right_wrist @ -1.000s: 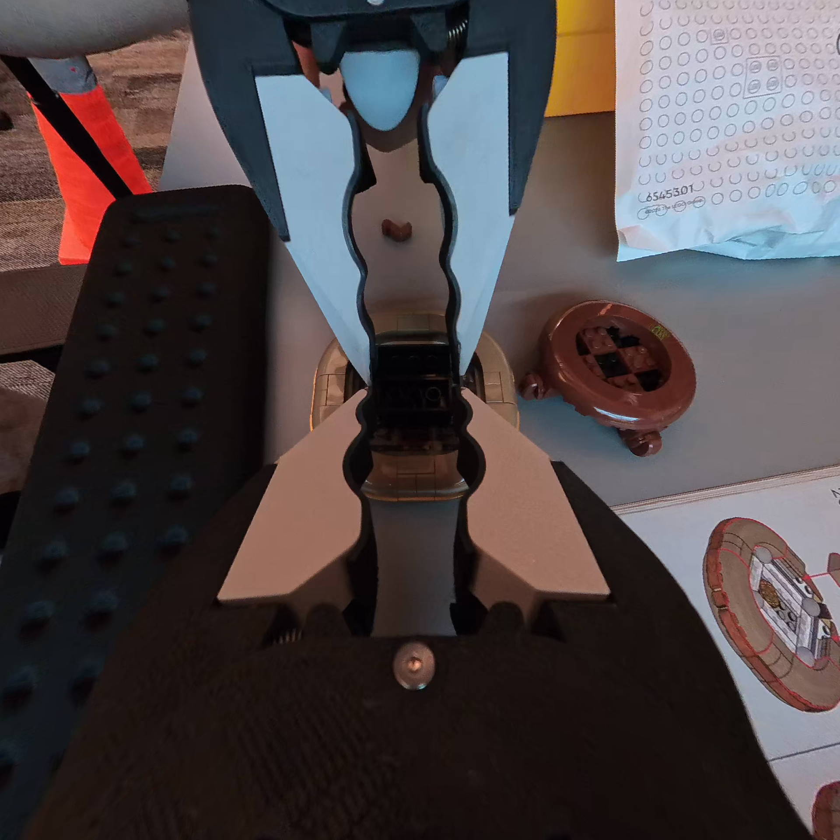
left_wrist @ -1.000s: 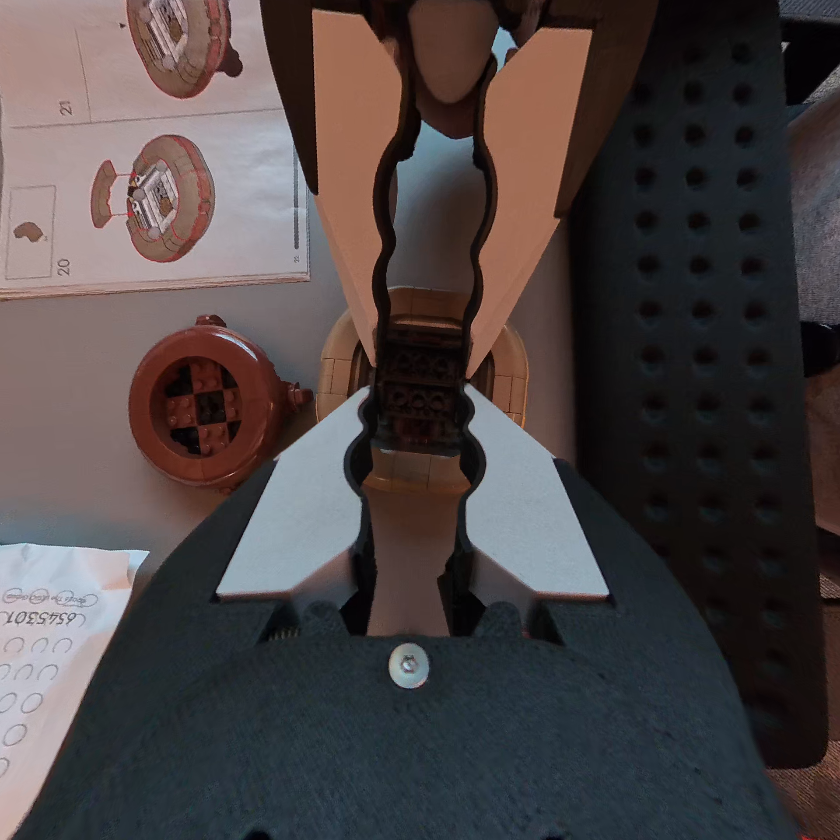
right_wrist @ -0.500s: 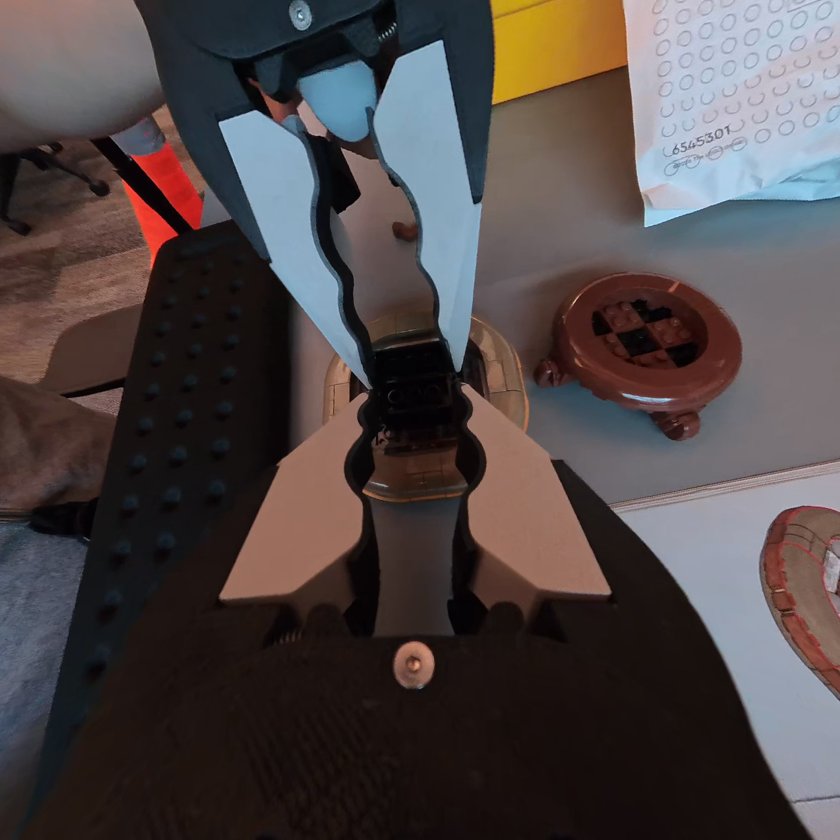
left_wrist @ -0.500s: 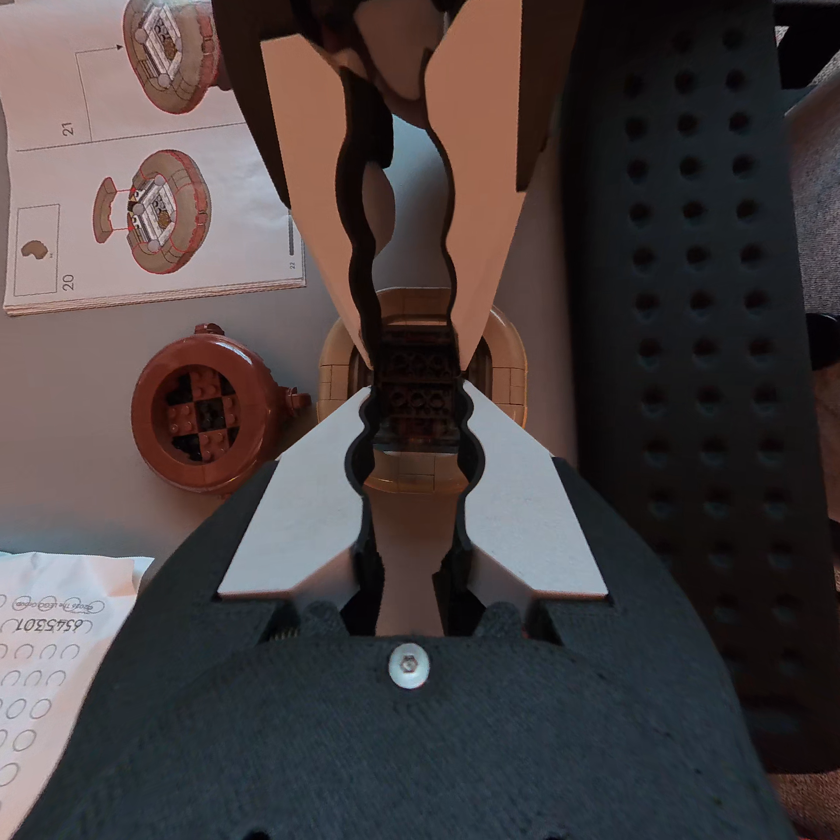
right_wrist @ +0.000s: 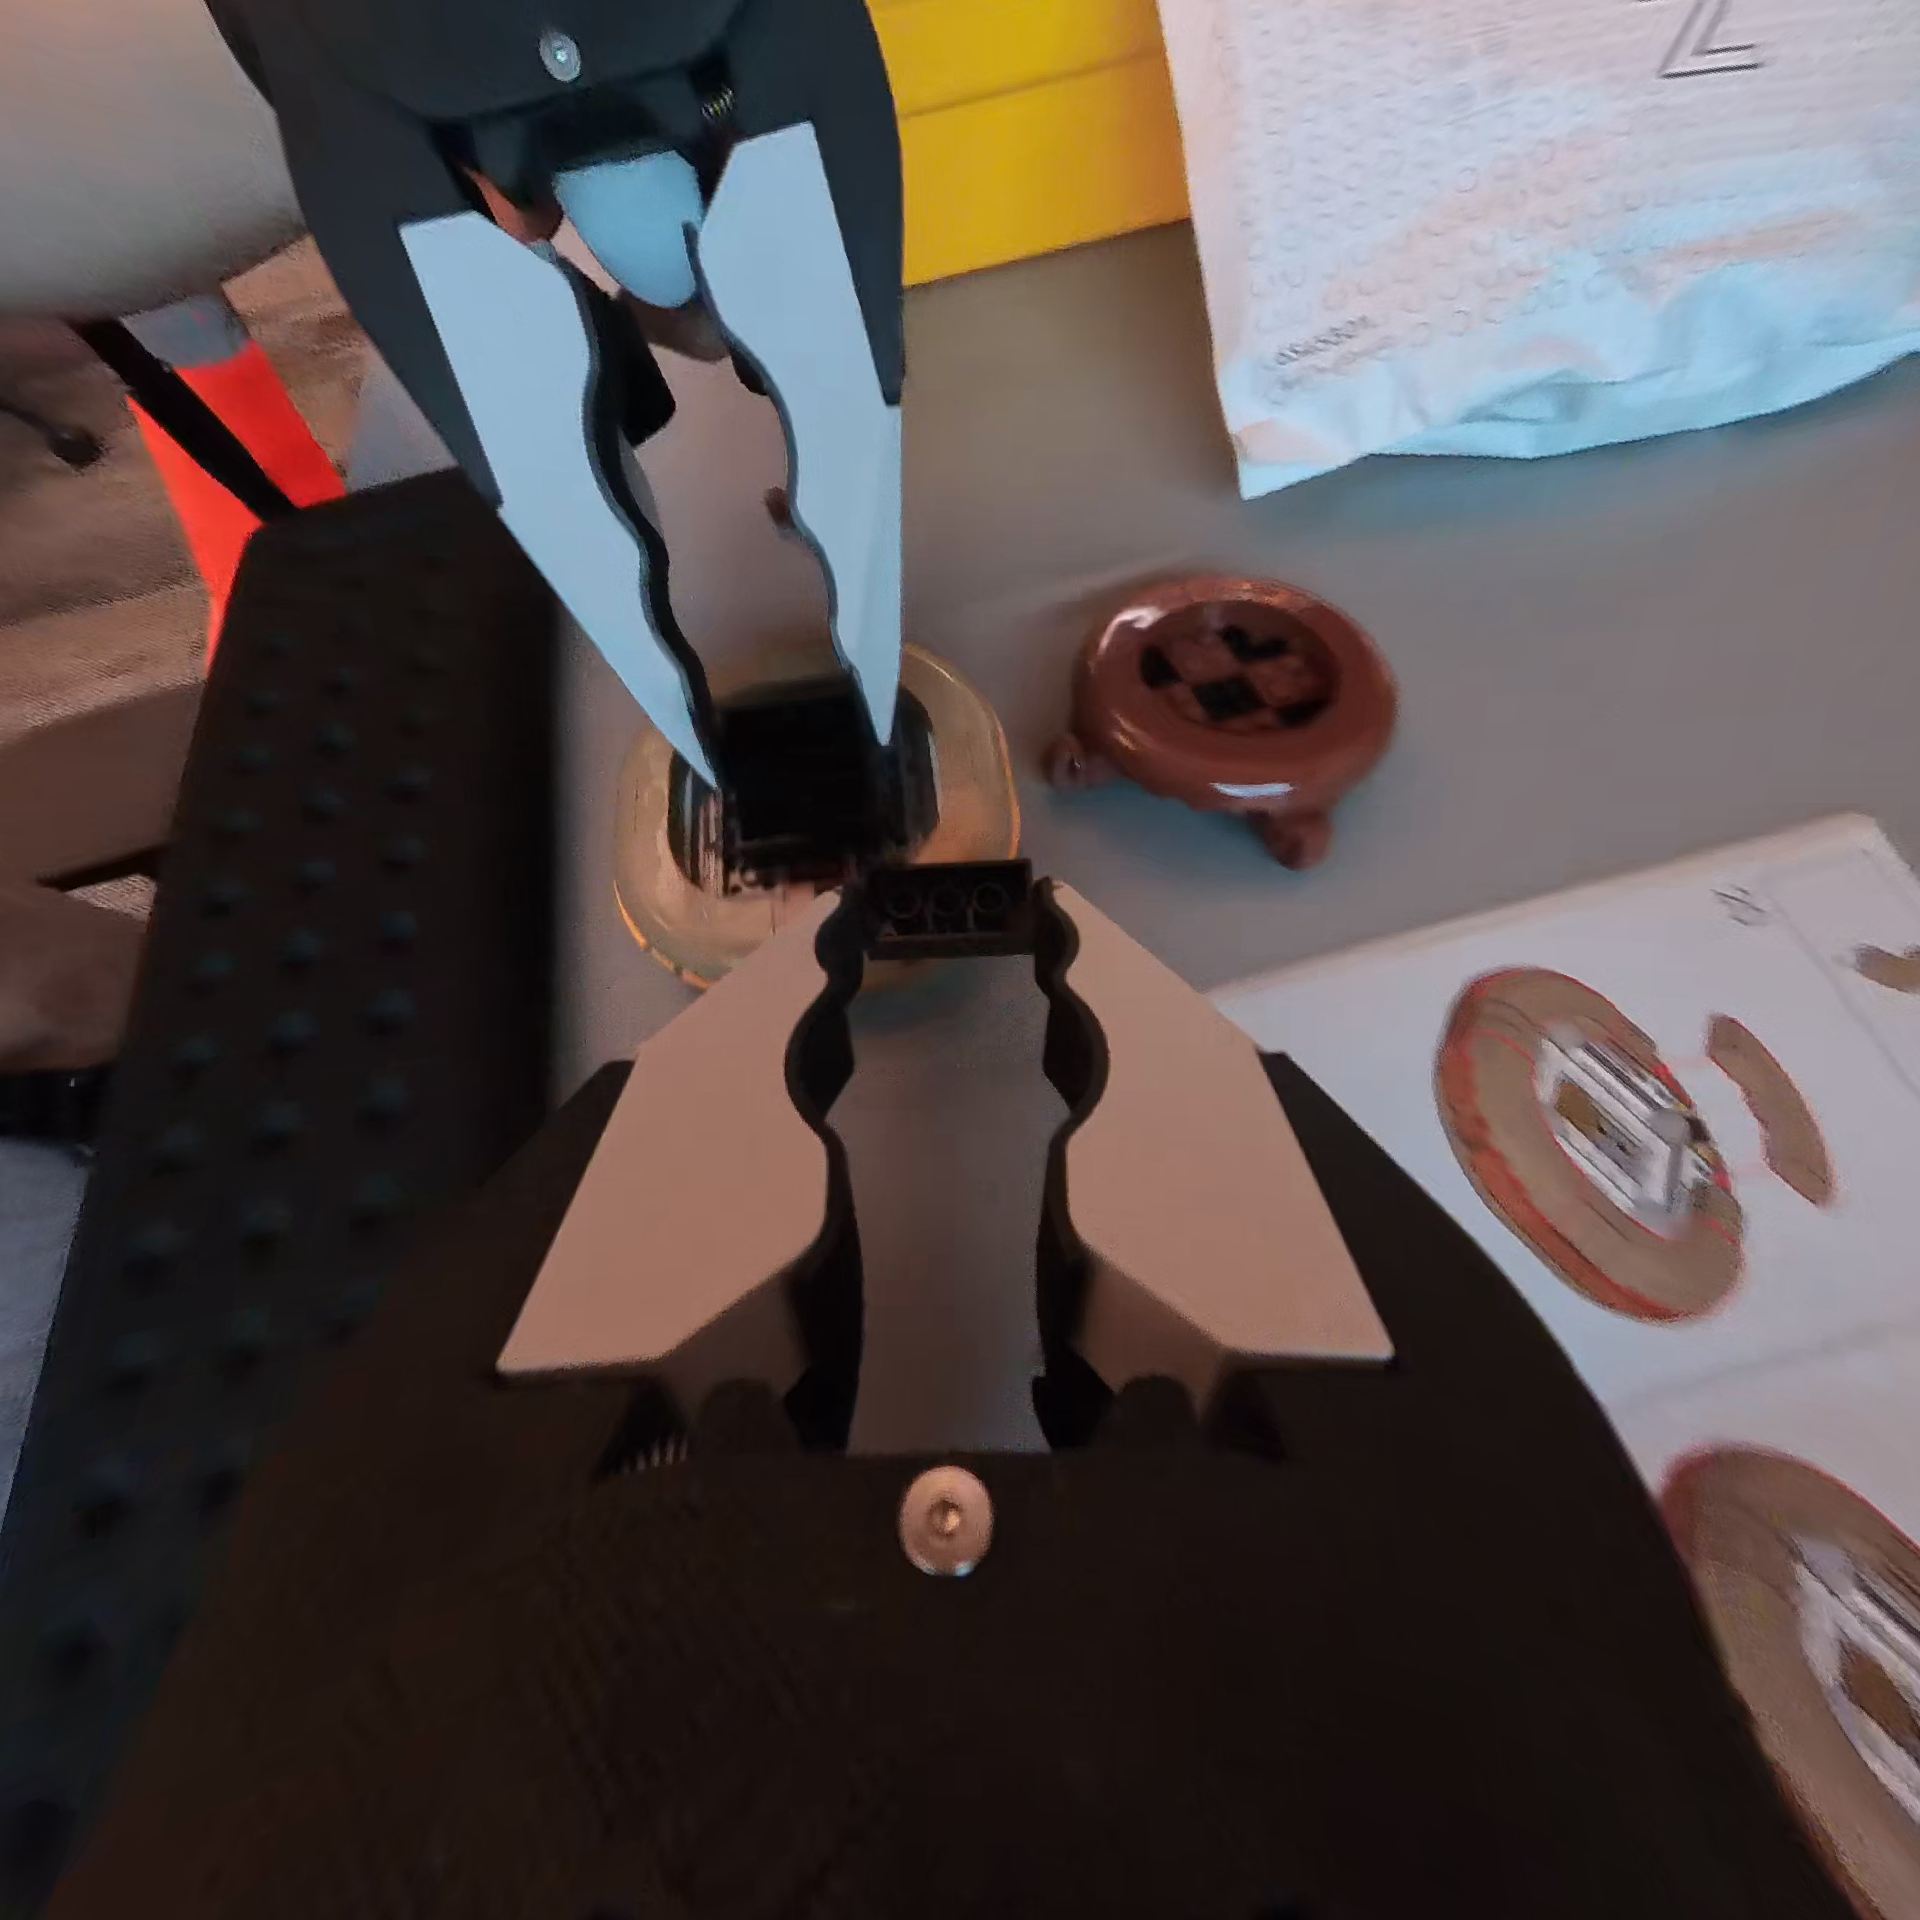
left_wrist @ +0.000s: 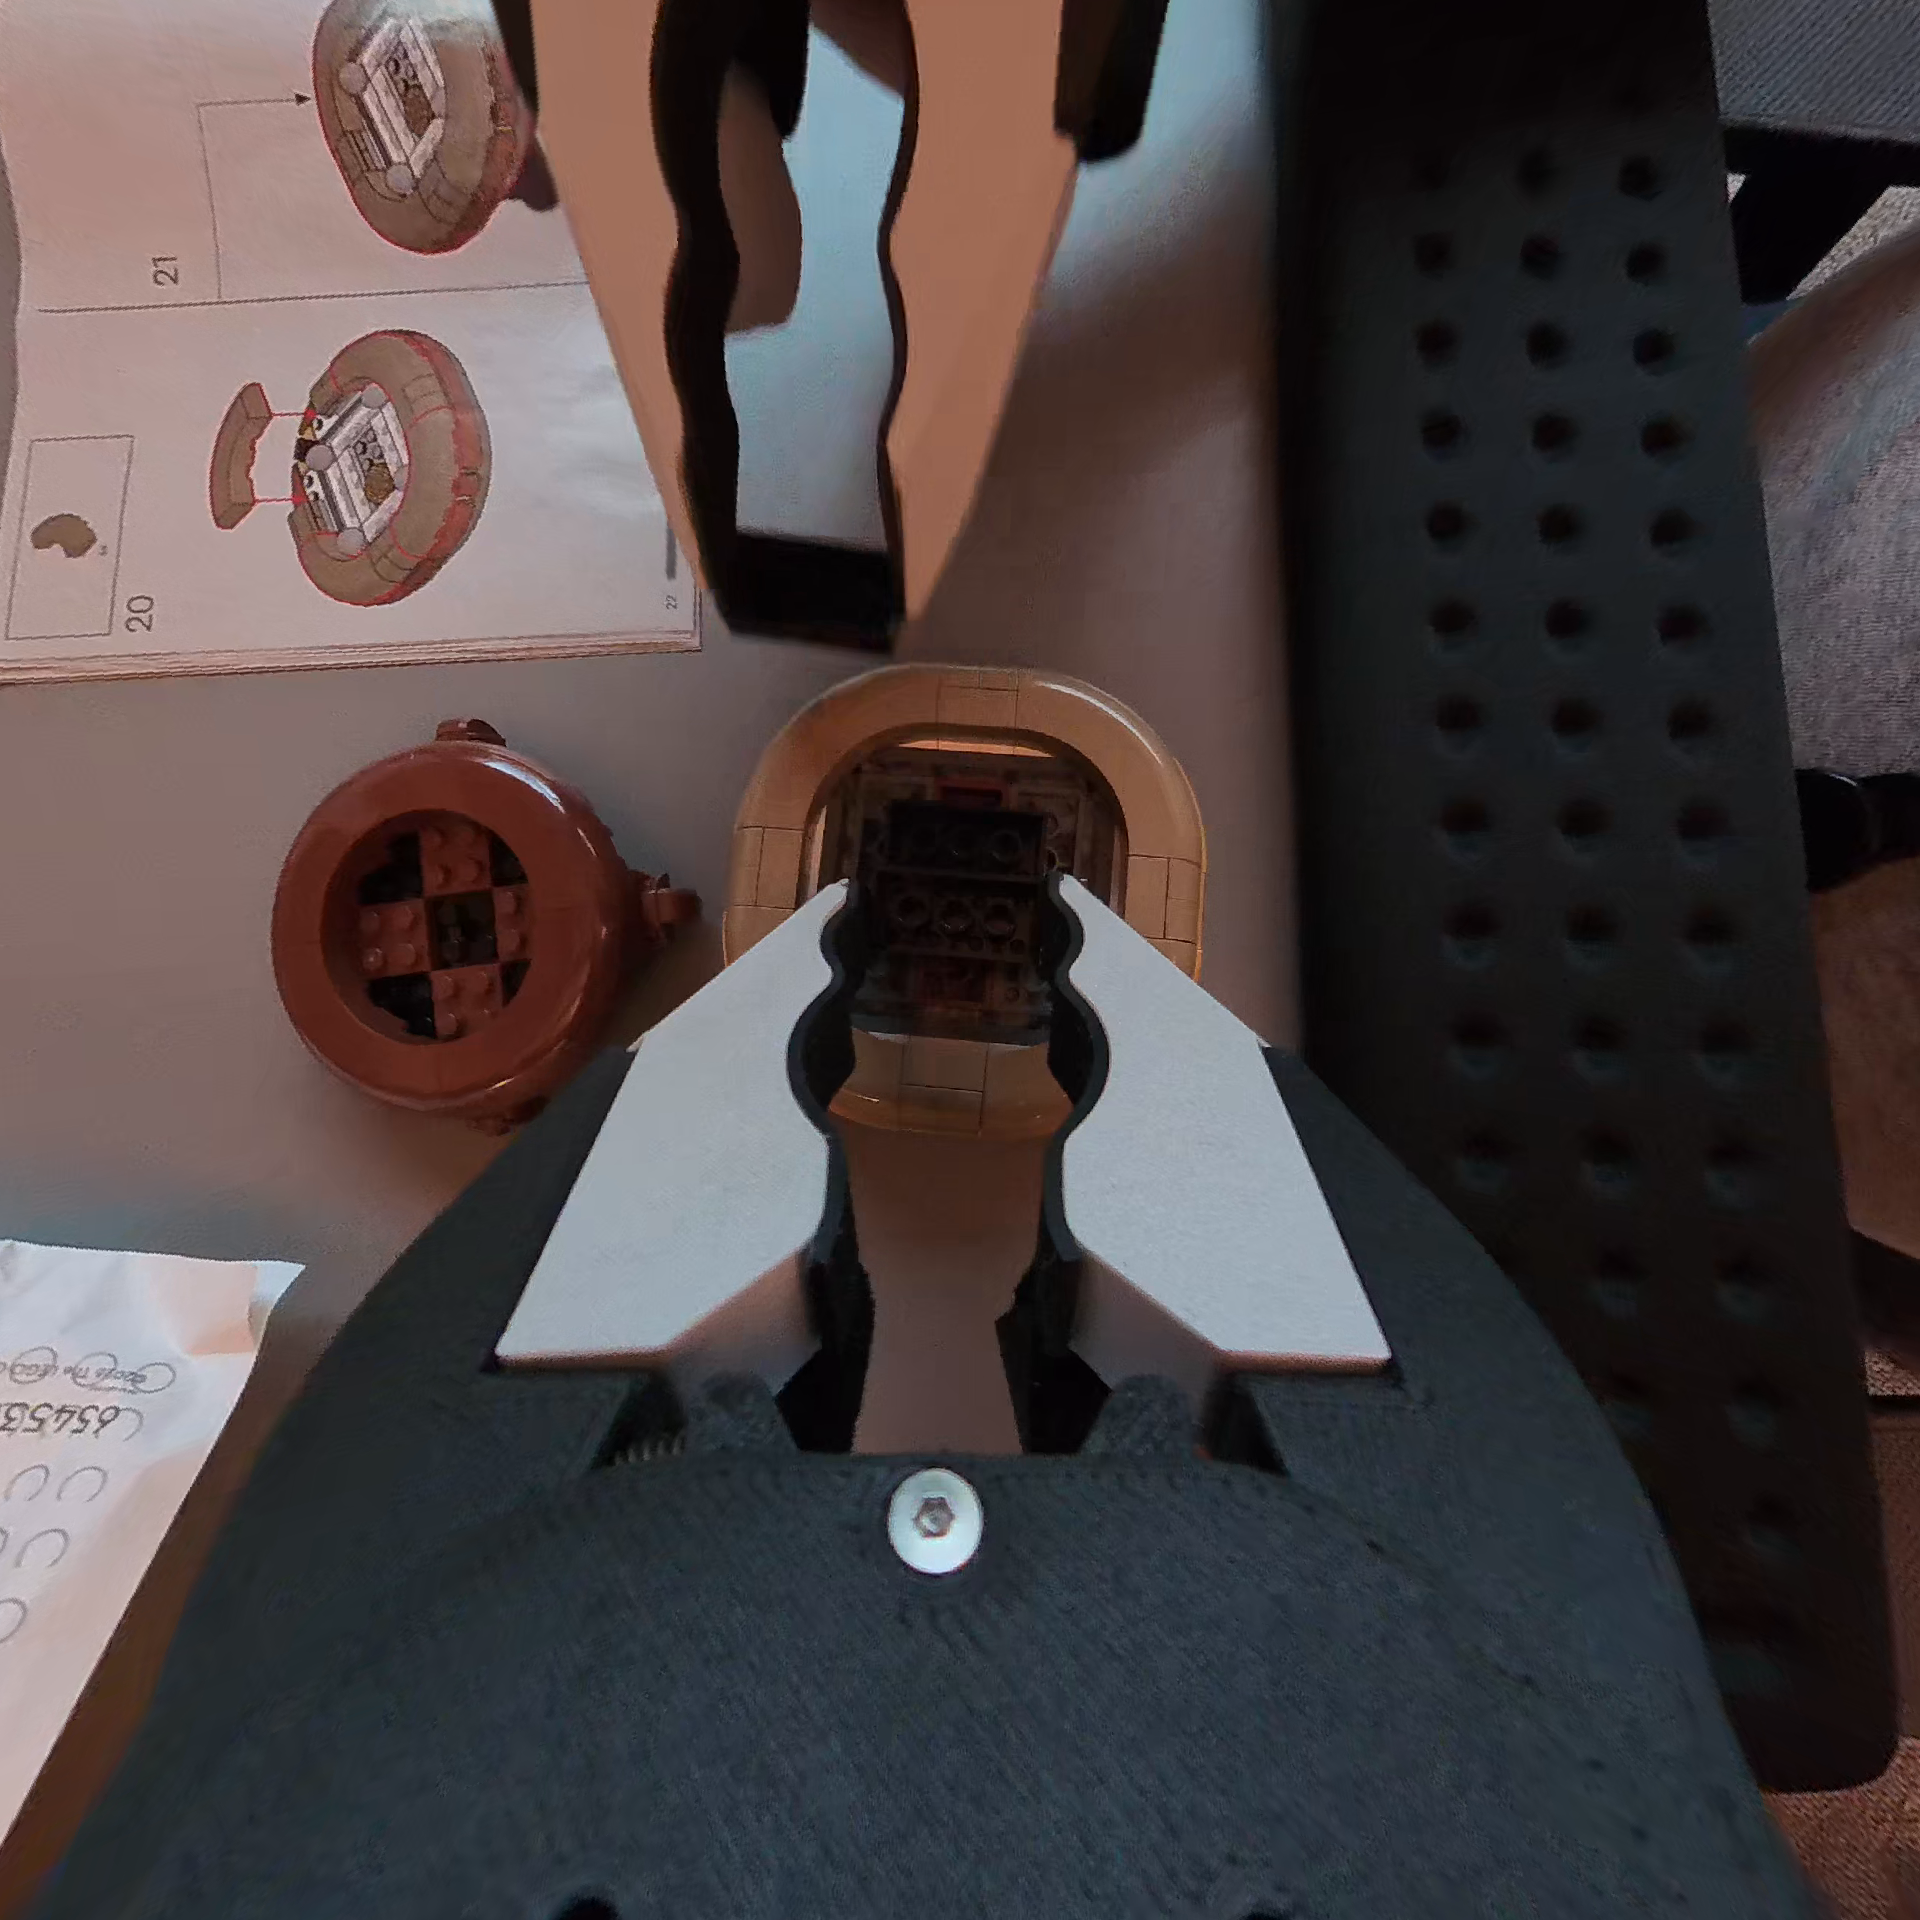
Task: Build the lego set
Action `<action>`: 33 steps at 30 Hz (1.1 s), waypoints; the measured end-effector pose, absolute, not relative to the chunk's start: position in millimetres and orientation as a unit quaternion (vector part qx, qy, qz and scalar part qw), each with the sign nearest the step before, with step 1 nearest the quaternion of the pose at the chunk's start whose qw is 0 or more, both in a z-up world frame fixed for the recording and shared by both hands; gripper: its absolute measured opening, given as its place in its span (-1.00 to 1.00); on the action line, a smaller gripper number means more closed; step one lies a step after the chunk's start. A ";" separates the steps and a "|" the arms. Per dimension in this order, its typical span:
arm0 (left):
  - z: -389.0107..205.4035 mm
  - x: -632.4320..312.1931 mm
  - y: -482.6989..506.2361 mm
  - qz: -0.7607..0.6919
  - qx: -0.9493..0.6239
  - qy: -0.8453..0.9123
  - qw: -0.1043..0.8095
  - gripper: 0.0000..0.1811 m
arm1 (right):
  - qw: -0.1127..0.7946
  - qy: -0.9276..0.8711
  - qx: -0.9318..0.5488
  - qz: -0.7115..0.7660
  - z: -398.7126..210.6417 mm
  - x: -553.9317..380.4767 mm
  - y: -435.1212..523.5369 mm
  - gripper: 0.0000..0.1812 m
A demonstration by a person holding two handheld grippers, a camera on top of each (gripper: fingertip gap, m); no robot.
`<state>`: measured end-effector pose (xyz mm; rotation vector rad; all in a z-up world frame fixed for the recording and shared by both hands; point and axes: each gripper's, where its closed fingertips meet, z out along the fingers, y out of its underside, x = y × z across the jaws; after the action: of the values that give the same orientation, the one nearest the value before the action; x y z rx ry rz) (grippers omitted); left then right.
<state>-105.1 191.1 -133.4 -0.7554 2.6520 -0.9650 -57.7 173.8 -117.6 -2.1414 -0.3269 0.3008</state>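
Note:
A tan rounded lego model (left_wrist: 966, 696) with a dark brick core sits on the grey table. My left gripper (left_wrist: 951, 894) is shut on that dark core (left_wrist: 956, 914) and holds the model down. It also shows in the right wrist view (right_wrist: 795, 753), its tips on the core of the tan model (right_wrist: 665, 935). My right gripper (right_wrist: 940, 909) is shut on a black brick (right_wrist: 951, 904) and holds it clear of the model, just in front of it. In the left wrist view the right gripper (left_wrist: 810, 613) hangs beyond the model with the black brick (left_wrist: 816, 582) between its tips.
A brown round lego model (left_wrist: 447, 925) (right_wrist: 1236, 707) lies beside the tan one. An open instruction booklet (left_wrist: 312, 312) (right_wrist: 1558, 987), a white paper bag (left_wrist: 94, 1455) (right_wrist: 1558, 208) and a yellow box (right_wrist: 1018, 135) lie around. A black perforated panel (left_wrist: 1538, 727) (right_wrist: 312, 831) borders the table edge. About 6 centimeters separates my left fingertips from my right.
Both grippers were gripping the model's dark core. My right gripper has pulled back and up, taking a black brick off the model. The left gripper still holds the core.

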 end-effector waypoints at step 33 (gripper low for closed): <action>-136.0 -103.8 190.5 -0.275 -0.251 0.923 0.094 -0.65 | 0.430 -0.187 -0.873 0.135 -137.5 -105.8 194.8 -0.58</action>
<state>-103.8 190.5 -136.0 -0.7436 2.7396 -0.8171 -105.8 194.8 -137.5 -2.1775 -0.4667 0.3376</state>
